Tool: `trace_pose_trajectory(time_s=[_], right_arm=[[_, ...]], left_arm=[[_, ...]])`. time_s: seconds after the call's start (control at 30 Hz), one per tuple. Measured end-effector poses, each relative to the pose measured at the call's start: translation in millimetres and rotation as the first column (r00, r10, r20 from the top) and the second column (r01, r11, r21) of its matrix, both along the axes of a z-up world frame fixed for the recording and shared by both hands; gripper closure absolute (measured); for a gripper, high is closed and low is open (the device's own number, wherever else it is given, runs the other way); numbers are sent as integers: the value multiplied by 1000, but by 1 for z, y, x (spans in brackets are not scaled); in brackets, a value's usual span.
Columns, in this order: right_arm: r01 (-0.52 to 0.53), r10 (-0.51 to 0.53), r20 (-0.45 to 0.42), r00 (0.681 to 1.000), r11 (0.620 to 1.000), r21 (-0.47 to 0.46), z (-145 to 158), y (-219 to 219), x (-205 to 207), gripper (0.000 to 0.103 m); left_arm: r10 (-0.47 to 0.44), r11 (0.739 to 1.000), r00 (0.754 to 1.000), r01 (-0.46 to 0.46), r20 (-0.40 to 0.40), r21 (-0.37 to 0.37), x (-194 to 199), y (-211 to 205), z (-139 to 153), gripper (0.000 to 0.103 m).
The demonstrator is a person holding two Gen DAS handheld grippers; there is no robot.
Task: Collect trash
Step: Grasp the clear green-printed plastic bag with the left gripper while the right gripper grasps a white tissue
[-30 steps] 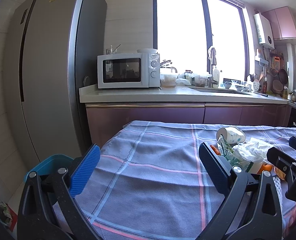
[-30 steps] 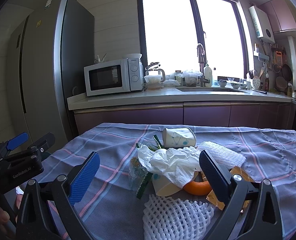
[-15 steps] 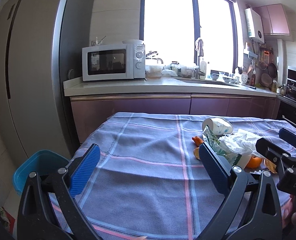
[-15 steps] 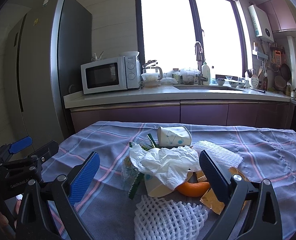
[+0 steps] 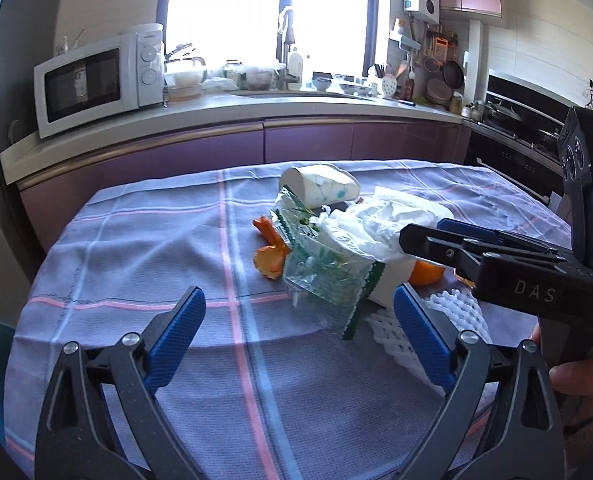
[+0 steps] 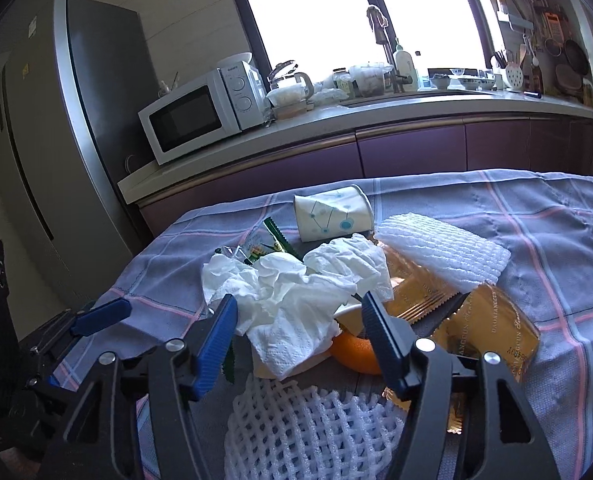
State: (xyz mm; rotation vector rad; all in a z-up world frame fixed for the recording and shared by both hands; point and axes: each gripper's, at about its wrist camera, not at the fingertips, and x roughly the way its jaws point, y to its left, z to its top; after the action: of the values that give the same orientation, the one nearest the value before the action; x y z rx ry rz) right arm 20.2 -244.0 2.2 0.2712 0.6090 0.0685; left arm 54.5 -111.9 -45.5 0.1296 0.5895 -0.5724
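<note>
It is a bright kitchen, and the tabletop (image 5: 144,264) has a checked purple cloth over it, with a heap of trash near the middle.

My right gripper (image 6: 298,344) is the nearer one. The crumpled white tissue (image 6: 292,292) lies right in front of it, a little past the tips and slightly to the left. The tissue sits on top of the heap, over a pale cup and an orange peel (image 6: 354,354). My right jaws are closing now, but they are still apart, and I think the near edge of the tissue is only just coming between them (the view is bent here, so I can't be sure). Nothing is pinched yet.

My left gripper (image 5: 296,340) is farther back. Its jaws are spread wide and closing only a little, with just bare cloth between them. The clear wrapper with green print (image 5: 324,276) lies ahead of it and to the right, standing up against the heap.

The white foam net (image 6: 308,432) lies flat under my right jaws. A paper cup (image 6: 332,216) lies on its side at the far end of the heap, its long way running across my view.

So the tissue is mine to take with the right, I'd say.
</note>
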Motion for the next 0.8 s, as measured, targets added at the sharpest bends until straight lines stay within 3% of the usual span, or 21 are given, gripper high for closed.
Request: trace_pose_trajectory(time_s=[0.27, 0.43, 0.53, 0.63, 0.67, 0.7, 0.73, 0.8], right_arm=[[-56, 56, 5, 998, 997, 53, -1, -3, -2, 87], [-78, 77, 20, 997, 995, 59, 3, -3, -8, 91], [-76, 74, 36, 997, 995, 64, 7, -5, -11, 93], [-72, 67, 59, 996, 993, 89, 13, -12, -16, 93], [-65, 60, 63, 996, 994, 90, 14, -14, -16, 93], [-60, 54, 66, 996, 994, 89, 15, -16, -16, 93], [-56, 50, 67, 996, 994, 92, 16, -18, -16, 93], [-49, 41, 72, 997, 993, 104, 16, -21, -15, 93]], left_arm=[[-85, 995, 980, 74, -180, -66, 34, -12, -15, 56], [-123, 989, 962, 98, -243, -112, 46, -13, -22, 92], [-128, 987, 961, 100, -245, -124, 47, -12, -23, 100], [-120, 989, 966, 95, -229, -115, 42, -8, -19, 98], [-110, 991, 970, 90, -216, -101, 41, -9, -19, 91], [-102, 993, 973, 86, -209, -85, 39, -10, -18, 59], [-95, 994, 976, 82, -194, -72, 37, -9, -16, 44], [-102, 994, 980, 94, -169, -54, 33, -13, -12, 43]])
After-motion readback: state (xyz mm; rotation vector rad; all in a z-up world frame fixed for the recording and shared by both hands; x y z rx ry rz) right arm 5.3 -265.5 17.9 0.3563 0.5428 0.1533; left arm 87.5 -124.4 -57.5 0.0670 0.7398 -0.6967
